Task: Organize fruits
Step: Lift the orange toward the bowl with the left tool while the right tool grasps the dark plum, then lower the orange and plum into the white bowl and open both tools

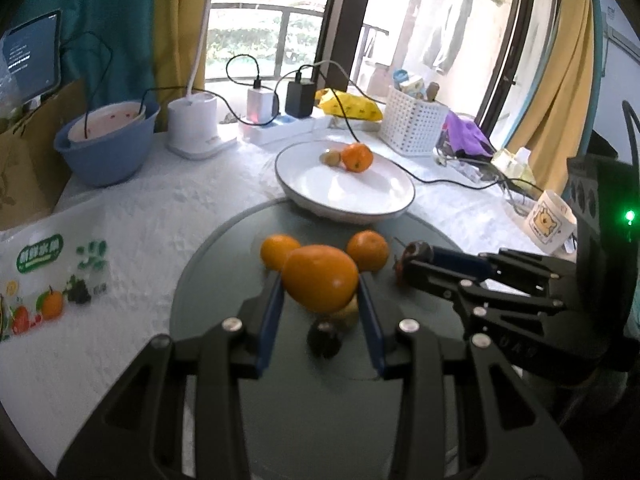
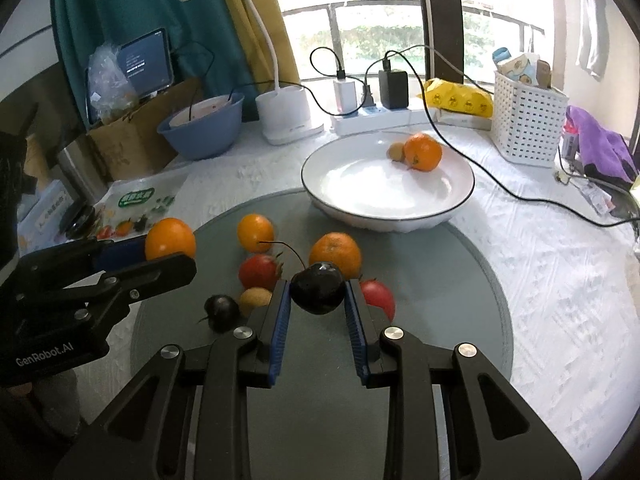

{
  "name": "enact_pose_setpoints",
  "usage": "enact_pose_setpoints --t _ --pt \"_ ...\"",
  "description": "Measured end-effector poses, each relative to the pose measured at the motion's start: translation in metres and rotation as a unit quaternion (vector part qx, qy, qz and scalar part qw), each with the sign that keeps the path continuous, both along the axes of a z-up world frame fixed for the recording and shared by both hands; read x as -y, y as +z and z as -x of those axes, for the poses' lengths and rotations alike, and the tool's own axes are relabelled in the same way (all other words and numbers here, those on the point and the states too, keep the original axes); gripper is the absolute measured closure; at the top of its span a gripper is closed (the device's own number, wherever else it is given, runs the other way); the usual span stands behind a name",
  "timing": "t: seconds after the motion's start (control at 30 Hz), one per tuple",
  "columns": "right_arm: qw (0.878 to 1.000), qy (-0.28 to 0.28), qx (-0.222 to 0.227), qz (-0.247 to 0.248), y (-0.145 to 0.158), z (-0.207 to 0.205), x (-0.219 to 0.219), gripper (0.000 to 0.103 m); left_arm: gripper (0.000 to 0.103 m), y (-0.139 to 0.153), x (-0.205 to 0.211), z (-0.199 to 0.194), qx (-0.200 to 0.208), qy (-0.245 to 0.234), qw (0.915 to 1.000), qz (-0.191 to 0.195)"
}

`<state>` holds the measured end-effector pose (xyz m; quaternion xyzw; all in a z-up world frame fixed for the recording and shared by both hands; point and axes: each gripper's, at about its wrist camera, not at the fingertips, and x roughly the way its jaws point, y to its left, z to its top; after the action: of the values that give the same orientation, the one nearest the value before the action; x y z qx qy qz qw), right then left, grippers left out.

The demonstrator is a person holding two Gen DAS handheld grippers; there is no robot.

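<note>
My left gripper [image 1: 320, 292] is shut on an orange [image 1: 320, 282] above the grey round mat [image 1: 280, 400]. My right gripper [image 2: 317, 294] is shut on a dark cherry [image 2: 318, 288] with a long stem. On the mat lie two more oranges [image 2: 255, 233] [image 2: 335, 254], two red fruits [image 2: 259, 271] [image 2: 378, 294], a small yellow fruit [image 2: 255, 298] and another dark cherry [image 2: 221, 312]. The white plate [image 2: 360, 200] behind the mat holds an orange [image 2: 422, 152] and a small brownish fruit [image 2: 397, 151]. The left gripper shows in the right wrist view [image 2: 160, 254], still holding the orange [image 2: 170, 238].
A blue bowl [image 2: 202, 128], lamp base [image 2: 286, 114], power strip with chargers [image 2: 376, 114], yellow bag [image 2: 458, 100] and white basket [image 2: 528, 124] line the back. A cable [image 2: 500, 190] runs right of the plate. A printed fruit bag [image 1: 44, 280] lies left; a mug [image 1: 550, 224] stands right.
</note>
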<state>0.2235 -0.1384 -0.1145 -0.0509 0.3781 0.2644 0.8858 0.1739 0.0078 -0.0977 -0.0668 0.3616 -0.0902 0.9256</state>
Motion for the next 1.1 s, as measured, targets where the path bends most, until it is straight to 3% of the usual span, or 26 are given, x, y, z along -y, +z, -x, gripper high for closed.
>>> enact_pose_setpoints --t 0.77,1.1 --pt "1.000 -0.014 0.007 -0.012 0.013 -0.039 0.015 0.073 0.064 0.018 0.009 -0.046 0.014 -0.011 0.9998 -0.010" --pt "1.000 -0.016 0.006 -0.009 0.009 -0.060 0.013 0.073 0.064 0.008 0.015 -0.080 0.005 -0.022 0.9997 -0.008"
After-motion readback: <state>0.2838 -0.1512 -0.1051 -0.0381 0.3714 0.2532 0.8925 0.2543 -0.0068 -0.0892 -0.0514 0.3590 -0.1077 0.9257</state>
